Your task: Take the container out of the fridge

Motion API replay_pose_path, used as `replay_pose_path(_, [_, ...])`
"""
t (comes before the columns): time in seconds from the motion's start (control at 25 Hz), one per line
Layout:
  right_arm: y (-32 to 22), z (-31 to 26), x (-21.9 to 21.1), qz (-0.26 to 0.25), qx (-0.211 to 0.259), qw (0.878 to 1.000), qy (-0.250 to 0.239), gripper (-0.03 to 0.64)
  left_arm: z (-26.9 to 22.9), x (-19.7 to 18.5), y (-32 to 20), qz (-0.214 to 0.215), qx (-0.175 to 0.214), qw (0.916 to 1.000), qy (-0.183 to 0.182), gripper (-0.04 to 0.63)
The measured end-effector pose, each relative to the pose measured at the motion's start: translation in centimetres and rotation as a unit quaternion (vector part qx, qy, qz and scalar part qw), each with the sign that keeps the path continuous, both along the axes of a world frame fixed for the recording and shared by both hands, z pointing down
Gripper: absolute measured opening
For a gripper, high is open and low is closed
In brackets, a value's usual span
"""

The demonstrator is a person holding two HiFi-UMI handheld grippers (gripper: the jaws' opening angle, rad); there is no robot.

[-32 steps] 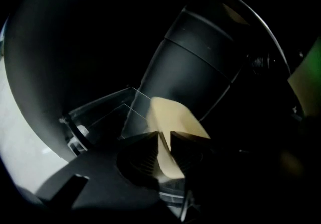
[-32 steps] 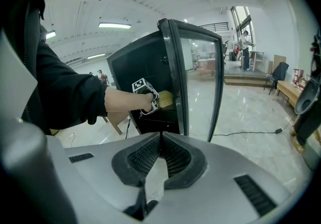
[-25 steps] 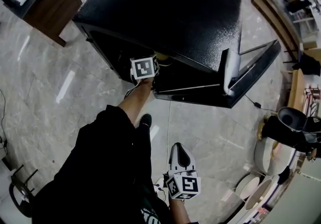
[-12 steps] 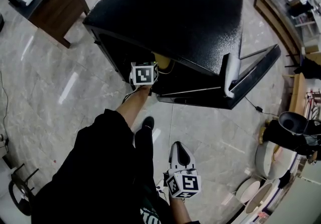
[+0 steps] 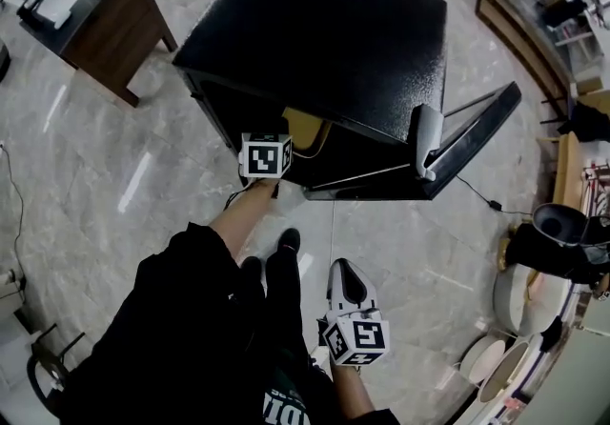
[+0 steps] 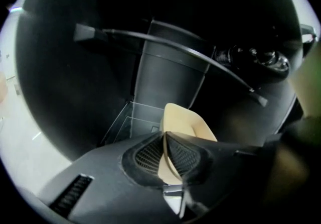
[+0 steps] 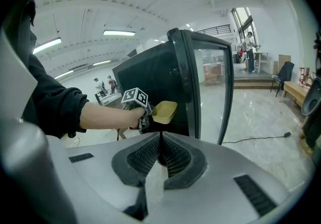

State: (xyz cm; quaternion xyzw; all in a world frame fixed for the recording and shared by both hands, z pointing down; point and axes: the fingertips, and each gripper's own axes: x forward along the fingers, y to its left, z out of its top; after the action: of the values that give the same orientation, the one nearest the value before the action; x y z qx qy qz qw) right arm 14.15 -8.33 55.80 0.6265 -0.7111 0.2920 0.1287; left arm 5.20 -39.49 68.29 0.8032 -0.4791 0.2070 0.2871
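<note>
A pale yellow container sits at the mouth of the black fridge, just under its top edge. My left gripper is shut on the container's near rim. In the left gripper view the pads pinch the thin yellow wall of the container, with the dark fridge interior behind. The right gripper view shows the container held out in front of the fridge beside its open glass door. My right gripper hangs low near the person's legs, shut and holding nothing.
The fridge door stands swung open to the right. A wire shelf crosses the fridge interior. A wooden desk stands at the far left. A cable lies on the marble floor, with round white items at the lower right.
The left gripper has drawn back toward the person with the container, so more of the yellow container now shows at the fridge opening. The right gripper has stayed in place.
</note>
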Motion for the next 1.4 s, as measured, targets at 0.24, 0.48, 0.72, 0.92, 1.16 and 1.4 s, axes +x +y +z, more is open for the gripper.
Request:
replay_pose_path(0.24, [-0.5, -1.7, -0.7, -0.002, 0.012, 1.000, -0.006, 0.037, -3.3, -0.5, 2.0, 0.029, 0.015, 0.9994, -0.010, 0.025])
replay_pose_path(0.48, [-0.6, -3.1, -0.5, 0.010, 0.026, 1.000, -0.008, 0.037, -5.8, -1.4, 4.7, 0.057, 0.019, 0.9979, -0.025, 0.025])
replay_pose_path(0.72, [-1.1, -4.9, -0.4, 0.000, 0.044, 0.999, 0.006, 0.037, -8.7, -2.1, 7.9, 0.081, 0.024, 0.9960, -0.030, 0.025])
replay_pose_path(0.92, [-0.6, -6.1, -1.3, -0.005, 0.054, 0.998, 0.010, 0.037, -10.7, -3.5, 10.5, 0.098, 0.030, 0.9939, -0.040, 0.025])
replay_pose_path(1.16, [-0.1, -7.3, -1.5, -0.009, 0.064, 0.998, 0.017, 0.037, -12.5, -5.3, 14.3, 0.109, 0.027, 0.9930, -0.036, 0.025])
replay_pose_path(1.4, [-0.1, -8.0, -2.1, -0.019, 0.072, 0.997, 0.020, 0.037, -14.0, -6.7, 17.6, 0.109, 0.027, 0.9936, -0.016, 0.025])
